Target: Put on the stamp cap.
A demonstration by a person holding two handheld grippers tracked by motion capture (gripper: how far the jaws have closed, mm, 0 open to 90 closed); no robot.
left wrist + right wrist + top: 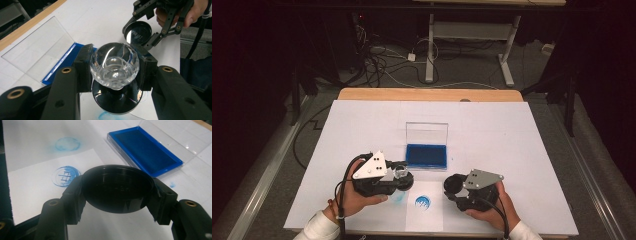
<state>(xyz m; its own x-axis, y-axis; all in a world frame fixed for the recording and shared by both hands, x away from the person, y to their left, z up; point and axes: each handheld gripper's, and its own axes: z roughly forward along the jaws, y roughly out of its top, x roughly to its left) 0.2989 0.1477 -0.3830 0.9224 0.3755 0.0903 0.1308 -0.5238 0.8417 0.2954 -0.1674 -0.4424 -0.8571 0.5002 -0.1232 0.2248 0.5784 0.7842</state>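
My left gripper [114, 75] is shut on a round stamp [114, 65] with a clear faceted knob and a black disc base; its pads clamp the knob from both sides. In the high view the stamp [402, 174] hangs just in front of the blue ink pad [426, 156]. My right gripper [117, 195] is shut on a black round cap [117, 188], hollow side towards the camera. The cap [453, 184] sits right of the stamp and apart from it. A blue round print [423, 202] marks a white paper slip [424, 220] between the hands.
The ink pad's clear lid [427, 133] stands raised behind it. A large white sheet [492, 135] covers the wooden table [427, 94]. A fainter blue ring smudge [67, 144] lies on the sheet beside the slip. Cables and a desk frame are on the floor beyond.
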